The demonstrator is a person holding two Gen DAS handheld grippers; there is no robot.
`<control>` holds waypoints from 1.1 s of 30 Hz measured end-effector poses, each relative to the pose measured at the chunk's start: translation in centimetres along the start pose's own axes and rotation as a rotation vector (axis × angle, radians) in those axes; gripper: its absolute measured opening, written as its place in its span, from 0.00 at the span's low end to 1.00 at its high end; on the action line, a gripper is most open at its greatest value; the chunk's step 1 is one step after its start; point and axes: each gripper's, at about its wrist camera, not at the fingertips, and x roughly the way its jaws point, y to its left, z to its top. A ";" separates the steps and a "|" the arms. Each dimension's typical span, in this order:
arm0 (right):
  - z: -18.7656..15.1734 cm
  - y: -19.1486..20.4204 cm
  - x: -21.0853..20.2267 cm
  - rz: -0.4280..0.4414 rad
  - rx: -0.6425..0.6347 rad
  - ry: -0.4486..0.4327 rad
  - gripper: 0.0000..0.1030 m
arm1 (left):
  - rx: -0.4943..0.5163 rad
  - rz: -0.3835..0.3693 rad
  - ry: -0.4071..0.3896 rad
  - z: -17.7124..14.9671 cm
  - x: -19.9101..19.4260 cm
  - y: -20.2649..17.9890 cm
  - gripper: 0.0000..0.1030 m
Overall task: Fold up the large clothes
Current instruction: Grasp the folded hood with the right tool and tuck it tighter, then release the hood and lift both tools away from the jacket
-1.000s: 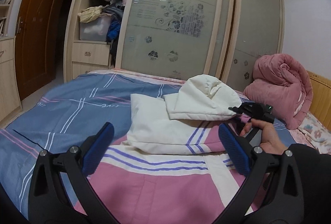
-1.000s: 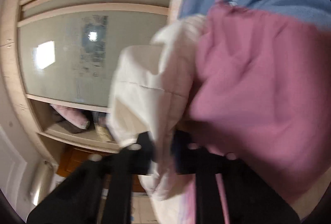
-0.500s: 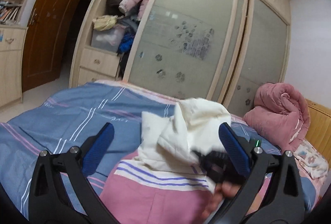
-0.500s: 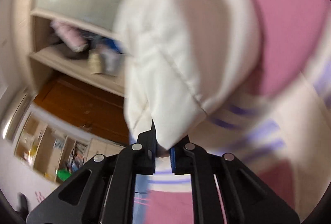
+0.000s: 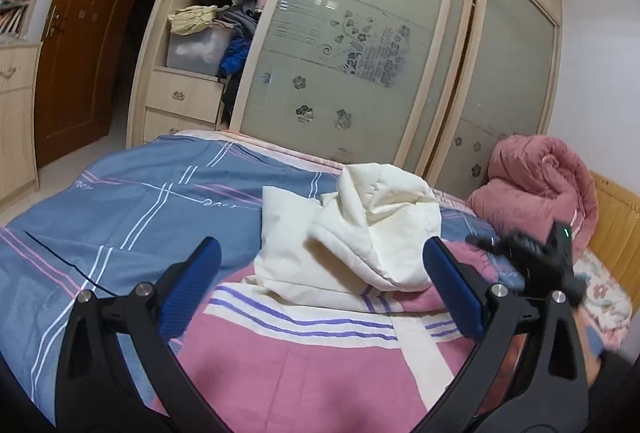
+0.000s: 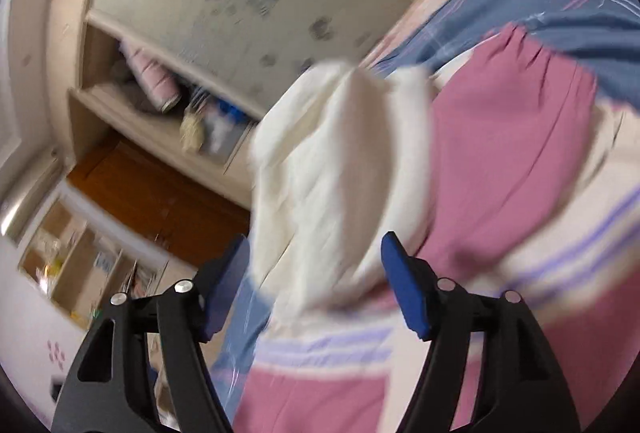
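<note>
Right wrist view: right gripper (image 6: 316, 285) now spread wide, no longer pinching the cream hood (image 6: 336, 169) gripped half a second ago, with the cloth dropped loose between the blue pads. Left wrist view: hood lying folded down over the hoodie (image 5: 344, 245) on the bed (image 5: 120, 201); left gripper (image 5: 320, 285) spread, empty, hovering above. Likely marks the hood fold done, leaving sleeves or body next.
</note>
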 end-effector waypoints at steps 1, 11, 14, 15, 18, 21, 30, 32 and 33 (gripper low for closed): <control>1.3 -1.3 1.0 -0.006 0.038 0.021 0.57 | 0.012 0.004 0.003 -0.1 0.1 -0.3 0.98; 5.2 -8.1 7.4 -0.018 0.252 0.091 0.40 | 0.006 -0.006 0.042 -0.2 1.5 -0.6 0.98; 5.6 -7.4 9.2 0.084 0.273 0.115 0.37 | -0.002 -0.014 0.062 -0.3 2.0 -0.7 0.98; 5.6 -6.6 9.3 0.060 0.237 0.112 0.15 | 0.001 -0.015 0.063 -0.4 2.1 -0.9 0.98; 5.9 -1.8 7.6 -0.085 0.018 0.061 0.05 | 0.022 -0.004 0.061 -0.5 2.2 -1.2 0.98; 5.1 3.8 4.2 -0.269 -0.339 0.042 0.05 | 0.038 0.005 0.066 -0.5 2.3 -1.3 0.98; -6.8 2.6 5.4 -0.921 -1.245 0.229 0.05 | 0.057 0.009 0.087 -0.6 2.6 -1.5 0.98; -8.4 1.1 5.8 -0.917 -1.249 0.235 0.09 | 0.058 0.012 0.097 -0.8 2.9 -1.7 0.98; -8.2 0.8 5.5 -0.877 -1.192 0.202 0.16 | 0.061 0.012 0.098 -0.8 2.9 -1.6 0.98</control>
